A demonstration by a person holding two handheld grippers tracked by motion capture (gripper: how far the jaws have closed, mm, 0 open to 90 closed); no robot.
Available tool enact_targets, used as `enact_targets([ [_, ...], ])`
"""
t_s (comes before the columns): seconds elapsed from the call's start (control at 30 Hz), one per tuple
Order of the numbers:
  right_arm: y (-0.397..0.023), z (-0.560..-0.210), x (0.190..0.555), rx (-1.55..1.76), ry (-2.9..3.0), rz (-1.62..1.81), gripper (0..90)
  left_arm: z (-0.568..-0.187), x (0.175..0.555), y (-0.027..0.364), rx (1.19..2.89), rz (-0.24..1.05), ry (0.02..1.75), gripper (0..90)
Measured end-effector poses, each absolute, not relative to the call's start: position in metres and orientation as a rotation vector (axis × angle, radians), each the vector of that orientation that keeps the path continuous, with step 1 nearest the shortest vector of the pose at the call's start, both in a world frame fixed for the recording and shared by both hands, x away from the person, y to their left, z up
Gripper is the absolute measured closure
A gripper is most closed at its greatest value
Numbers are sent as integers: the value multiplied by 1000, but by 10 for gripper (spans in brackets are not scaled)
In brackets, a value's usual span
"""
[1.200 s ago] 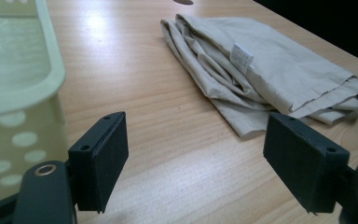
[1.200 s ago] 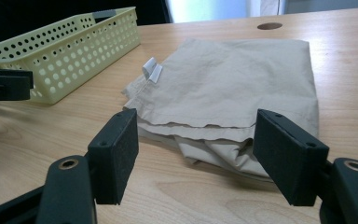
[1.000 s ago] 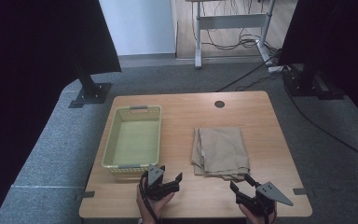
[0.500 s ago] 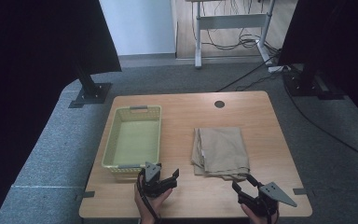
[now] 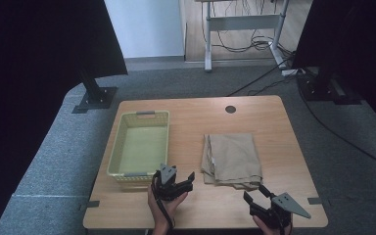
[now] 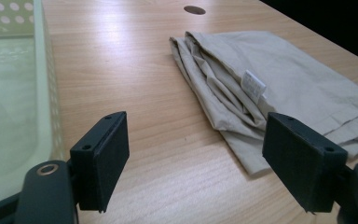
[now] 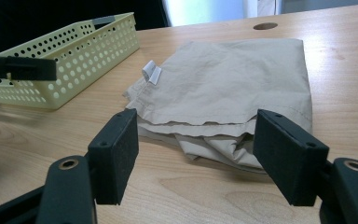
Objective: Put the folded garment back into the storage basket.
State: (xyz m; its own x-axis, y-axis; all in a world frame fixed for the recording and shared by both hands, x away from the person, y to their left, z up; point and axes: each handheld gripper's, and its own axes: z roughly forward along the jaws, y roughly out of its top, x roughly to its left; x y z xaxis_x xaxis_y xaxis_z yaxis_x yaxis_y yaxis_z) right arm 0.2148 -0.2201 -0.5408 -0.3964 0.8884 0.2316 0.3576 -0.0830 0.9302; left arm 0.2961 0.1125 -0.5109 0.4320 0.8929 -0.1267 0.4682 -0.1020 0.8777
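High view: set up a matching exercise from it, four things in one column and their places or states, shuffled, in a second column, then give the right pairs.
Things
1. basket
2. folded cloth
3. left gripper
4. round hole

Places or states
A. in the tabletop near its far edge
B. pale yellow, empty, on the left half of the table
C. beige, lying flat right of the middle
D. jaws open, near the basket's front corner

Pairs: 1-B, 2-C, 3-D, 4-A

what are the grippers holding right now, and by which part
Nothing. The left gripper and the right gripper are open and empty, short of the folded beige cloth.
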Motion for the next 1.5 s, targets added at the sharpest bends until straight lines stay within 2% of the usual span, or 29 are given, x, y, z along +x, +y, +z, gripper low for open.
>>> enact_targets([
  [0.9, -218, -536, 213, 1334, 1745, 1469, 309, -506, 332, 93, 1774, 573, 1196, 228],
  [1.5, -209, -551, 211, 1305, 1783, 1446, 308, -502, 358, 80, 1776, 566, 1146, 226],
])
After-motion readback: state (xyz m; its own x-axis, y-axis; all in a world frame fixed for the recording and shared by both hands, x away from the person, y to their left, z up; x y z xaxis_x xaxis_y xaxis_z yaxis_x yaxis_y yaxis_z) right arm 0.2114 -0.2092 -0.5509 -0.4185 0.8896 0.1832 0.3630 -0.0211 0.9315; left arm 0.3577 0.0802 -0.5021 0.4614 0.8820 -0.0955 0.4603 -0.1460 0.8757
